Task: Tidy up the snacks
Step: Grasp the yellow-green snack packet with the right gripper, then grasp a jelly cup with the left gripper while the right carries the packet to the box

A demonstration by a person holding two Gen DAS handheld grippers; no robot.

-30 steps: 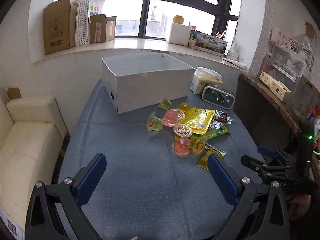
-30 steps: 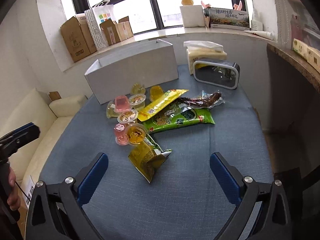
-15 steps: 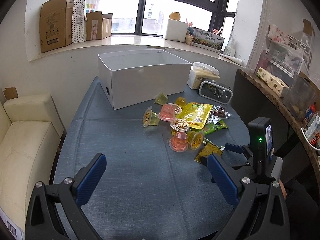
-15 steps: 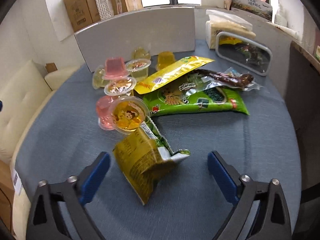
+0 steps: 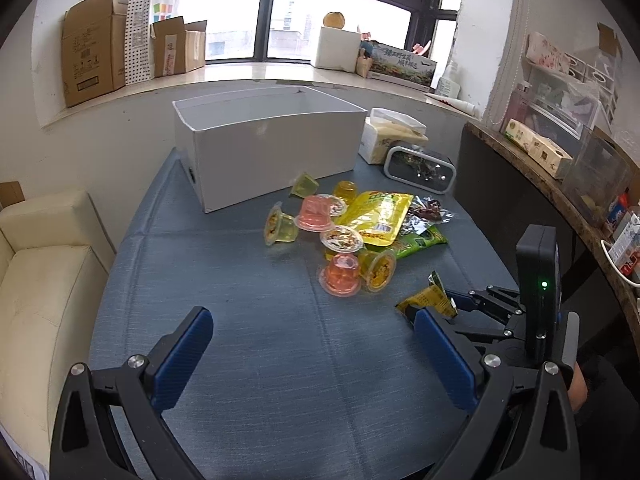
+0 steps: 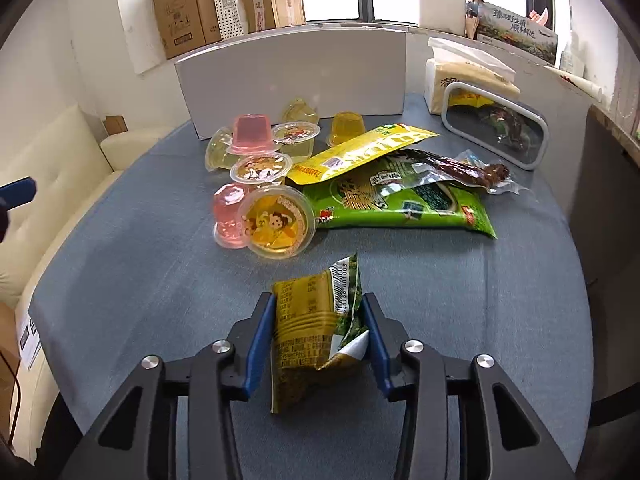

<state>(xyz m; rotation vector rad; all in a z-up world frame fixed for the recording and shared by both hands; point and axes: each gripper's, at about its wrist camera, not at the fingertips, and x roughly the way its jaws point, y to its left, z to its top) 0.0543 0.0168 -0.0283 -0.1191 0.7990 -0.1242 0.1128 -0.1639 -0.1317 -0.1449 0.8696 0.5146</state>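
My right gripper (image 6: 318, 312) is shut on a small yellow-green snack packet (image 6: 314, 320), pinched between its blue pads just above the blue cloth. The packet also shows in the left wrist view (image 5: 426, 300), with the right gripper (image 5: 460, 304) on it. My left gripper (image 5: 312, 344) is open and empty over the near part of the table. A pile of several jelly cups (image 6: 276, 222) and snack bags, a yellow one (image 6: 360, 152) and a green one (image 6: 400, 204), lies mid-table. A white open box (image 5: 268, 148) stands behind the pile.
A tissue pack (image 5: 394, 136) and a grey-framed case (image 5: 420, 168) sit at the table's back right. A cream sofa (image 5: 44, 264) is on the left. A dark shelf unit (image 5: 532, 184) with boxes stands on the right. Cardboard boxes (image 5: 96, 44) line the windowsill.
My right gripper moved forward and closed on the small yellow-green packet, which was lying free before. My left gripper drew back slightly and stayed open.
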